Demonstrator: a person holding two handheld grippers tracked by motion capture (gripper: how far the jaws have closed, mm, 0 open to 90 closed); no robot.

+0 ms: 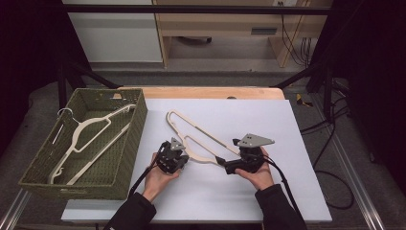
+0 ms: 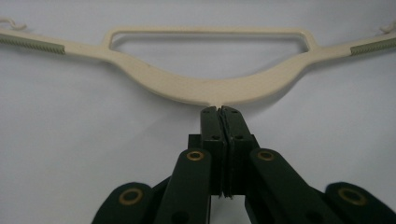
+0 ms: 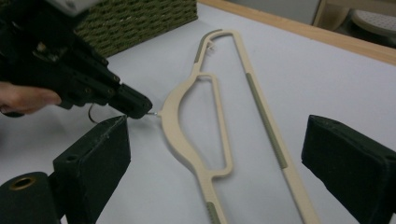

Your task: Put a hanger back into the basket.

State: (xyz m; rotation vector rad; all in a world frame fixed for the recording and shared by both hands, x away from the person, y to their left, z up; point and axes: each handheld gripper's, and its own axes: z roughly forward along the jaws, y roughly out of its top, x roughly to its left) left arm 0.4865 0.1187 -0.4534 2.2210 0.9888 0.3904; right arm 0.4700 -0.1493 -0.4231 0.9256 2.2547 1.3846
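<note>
A cream plastic hanger (image 1: 194, 151) lies flat on the white table top (image 1: 268, 191), its long bar running up and left. My left gripper (image 1: 183, 154) is shut on the hanger's thin metal hook, right at the neck of the curved body (image 2: 210, 88). In the right gripper view the left gripper (image 3: 142, 108) meets the hanger (image 3: 175, 135) at that neck, with a loop of wire behind its tips. My right gripper (image 1: 222, 165) stands open at the hanger's near right end. Its wide jaws (image 3: 217, 126) sit either side of the hanger without touching it.
A green woven basket (image 1: 129, 143) stands at the table's left edge, with a second cream hanger (image 1: 91, 139) lying inside it. The basket's corner (image 3: 140, 18) is close behind the left hand. A wooden table edge (image 1: 210, 92) runs along the back.
</note>
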